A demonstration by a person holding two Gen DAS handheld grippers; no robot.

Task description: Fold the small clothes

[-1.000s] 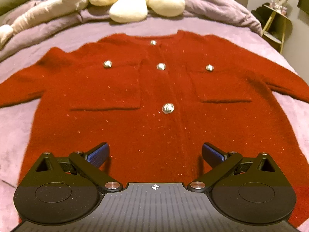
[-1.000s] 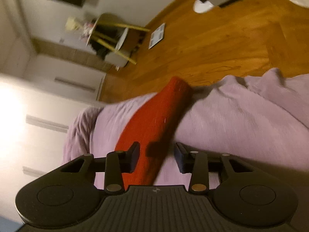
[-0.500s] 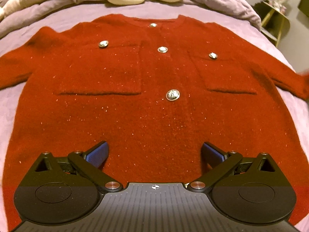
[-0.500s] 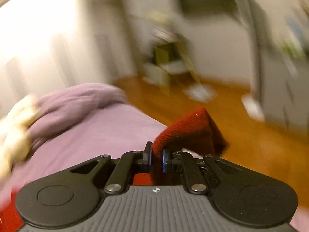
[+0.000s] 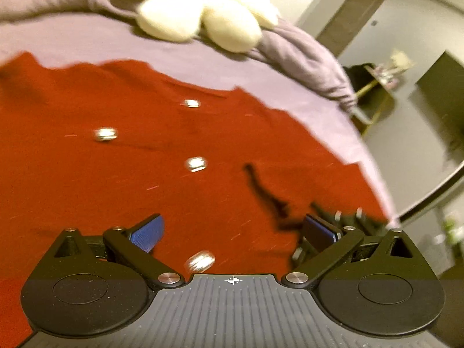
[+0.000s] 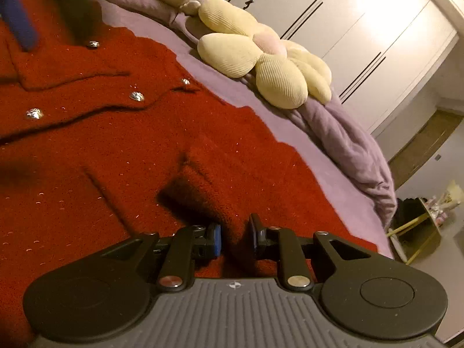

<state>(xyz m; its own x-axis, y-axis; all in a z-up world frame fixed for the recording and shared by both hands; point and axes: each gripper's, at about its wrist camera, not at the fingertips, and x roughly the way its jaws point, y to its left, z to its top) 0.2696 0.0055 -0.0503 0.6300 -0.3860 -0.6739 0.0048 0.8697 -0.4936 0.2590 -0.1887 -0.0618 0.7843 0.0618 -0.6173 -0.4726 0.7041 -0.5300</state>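
The red cardigan [image 6: 121,150] is lying spread, buttons up, across the middle of the purple bed [image 6: 333,179]. Its sleeve [image 6: 208,185], stretched toward the bed's edge a second ago, is now lying folded in over the body, so the first fold looks made. The right gripper [image 6: 235,233] is opening, its jaws parting off the cuff still between them. The right wrist view is showing that cuff clearly; the blurred left wrist view is showing instead the left gripper [image 5: 232,232], fingers spread wide and empty, above the hem.
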